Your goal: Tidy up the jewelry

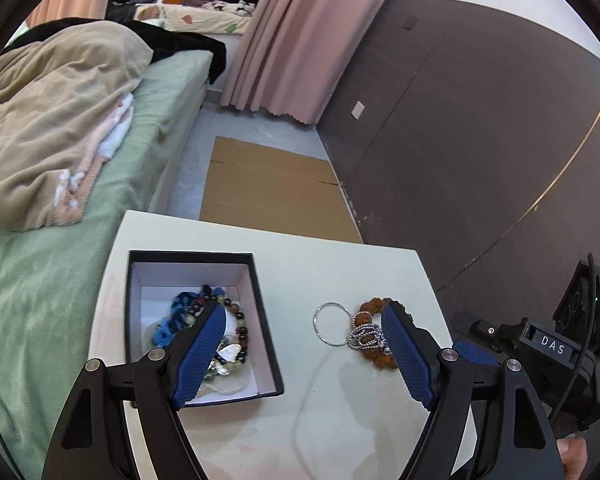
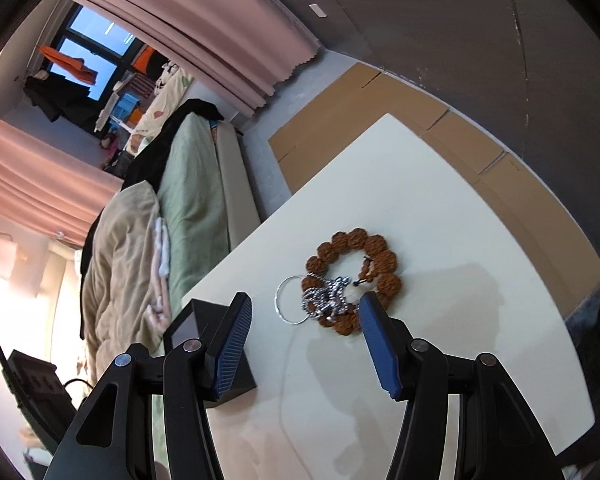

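A black box (image 1: 266, 312) with a white inside sits on the white table (image 1: 308, 264) and holds several beaded bracelets (image 1: 236, 320) and a blue chain (image 1: 172, 320). To its right lie a thin silver ring bangle (image 1: 332, 323), a silver ball chain (image 1: 366, 336) and a brown bead bracelet (image 1: 370, 308). My left gripper (image 1: 304, 316) is open and empty above the table between box and loose pieces. My right gripper (image 2: 304, 308) is open and empty, just short of the bangle (image 2: 290, 300), the chain (image 2: 330, 298) and the brown bracelet (image 2: 356, 248). The box corner (image 2: 188, 326) shows behind its left finger.
A bed (image 1: 48, 240) with a green sheet and a beige blanket runs along the table's left side. Flat cardboard (image 1: 268, 188) lies on the floor beyond the table. A dark wall (image 1: 460, 140) stands to the right and pink curtains (image 1: 292, 36) hang at the back.
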A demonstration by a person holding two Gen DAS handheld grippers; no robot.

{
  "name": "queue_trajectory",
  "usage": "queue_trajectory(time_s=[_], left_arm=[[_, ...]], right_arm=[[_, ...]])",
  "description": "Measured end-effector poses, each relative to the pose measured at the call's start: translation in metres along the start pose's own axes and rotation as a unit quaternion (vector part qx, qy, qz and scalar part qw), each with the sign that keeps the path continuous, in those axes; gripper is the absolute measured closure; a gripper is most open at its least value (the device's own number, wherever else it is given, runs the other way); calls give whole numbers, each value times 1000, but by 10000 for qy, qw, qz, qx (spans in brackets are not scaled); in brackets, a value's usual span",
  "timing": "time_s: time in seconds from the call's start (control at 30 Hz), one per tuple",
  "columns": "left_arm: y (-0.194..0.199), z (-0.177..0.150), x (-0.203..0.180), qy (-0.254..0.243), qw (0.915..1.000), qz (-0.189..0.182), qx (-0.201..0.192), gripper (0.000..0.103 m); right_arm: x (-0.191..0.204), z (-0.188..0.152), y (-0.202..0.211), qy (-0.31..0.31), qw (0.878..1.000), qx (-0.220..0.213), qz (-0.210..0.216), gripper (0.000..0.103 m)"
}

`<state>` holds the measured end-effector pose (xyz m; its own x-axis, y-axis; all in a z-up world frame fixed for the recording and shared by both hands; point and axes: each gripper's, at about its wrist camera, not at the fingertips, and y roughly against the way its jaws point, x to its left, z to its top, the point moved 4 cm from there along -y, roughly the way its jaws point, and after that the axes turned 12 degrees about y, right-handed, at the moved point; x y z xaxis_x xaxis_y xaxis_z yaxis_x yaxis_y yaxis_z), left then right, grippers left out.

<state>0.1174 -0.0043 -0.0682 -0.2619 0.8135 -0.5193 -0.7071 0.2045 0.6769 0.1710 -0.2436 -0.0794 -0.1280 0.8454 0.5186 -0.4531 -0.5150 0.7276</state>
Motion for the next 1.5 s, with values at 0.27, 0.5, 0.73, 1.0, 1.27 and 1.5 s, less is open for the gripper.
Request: queue_trajectory(time_s=[0.27,0.5,0.73,1.0,1.27,1.5], left_arm=[[-18,-7,-18,-251,9996,-3,118,22],[-33,-13,-33,-490,9985,-14,242,22],[-56,-21,-46,-709,9963,-55,484,22],[-83,-38,-66,-1109,9907,-44,785,22],[-109,-63,-82,-1662,9804,121,1052,29],[-126,-75,-79,-1789,9770,352,1102,44]], right_arm=[[-12,6,-2,-118,9999,81,-65,46],[-17,12,-1,-156,9998,72,-53,46],[-32,21,1,-337,9994,45,-68,46],[-50,31,6,-549,9985,10,-81,46],[-57,36,6,-651,9979,32,6,46],[-57,36,5,-696,9976,53,41,46]])
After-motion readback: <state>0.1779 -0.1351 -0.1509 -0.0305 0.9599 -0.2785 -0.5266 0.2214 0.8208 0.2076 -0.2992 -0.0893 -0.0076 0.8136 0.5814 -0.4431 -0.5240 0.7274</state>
